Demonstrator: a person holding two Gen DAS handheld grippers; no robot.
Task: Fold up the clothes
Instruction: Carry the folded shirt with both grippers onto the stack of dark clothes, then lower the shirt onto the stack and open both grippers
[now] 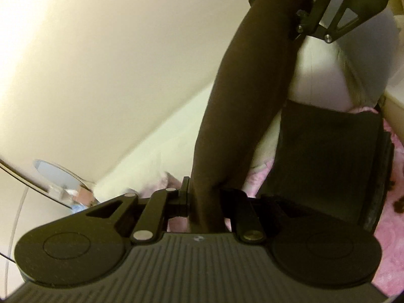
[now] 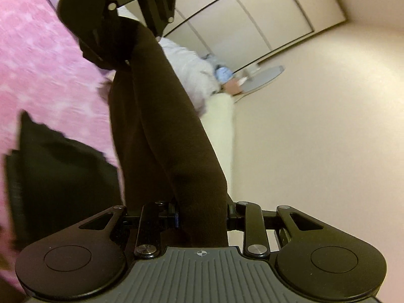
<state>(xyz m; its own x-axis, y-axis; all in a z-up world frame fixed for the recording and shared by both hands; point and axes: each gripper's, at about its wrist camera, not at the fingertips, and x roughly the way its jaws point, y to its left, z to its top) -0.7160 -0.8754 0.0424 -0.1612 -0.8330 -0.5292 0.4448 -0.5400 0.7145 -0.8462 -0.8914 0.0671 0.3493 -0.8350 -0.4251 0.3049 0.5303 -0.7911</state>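
Observation:
A long dark brown garment (image 1: 240,101) hangs stretched in the air between both grippers. At the bottom of the left wrist view my left gripper (image 1: 204,202) is shut on one end of it. The other end runs up to my right gripper (image 1: 303,17) at the top. In the right wrist view my right gripper (image 2: 202,217) is shut on the brown garment (image 2: 164,126), which rises to the left gripper (image 2: 118,50) at the upper left. A folded black stack (image 1: 328,156) lies on the pink bed cover (image 1: 394,227), below the garment.
The pink bed cover (image 2: 38,63) fills the left of the right wrist view, with the black stack (image 2: 63,176) on it. Pale cloth (image 2: 186,68) lies past the garment. A round mirror (image 2: 262,75) and wardrobe doors (image 2: 265,12) stand by the cream wall.

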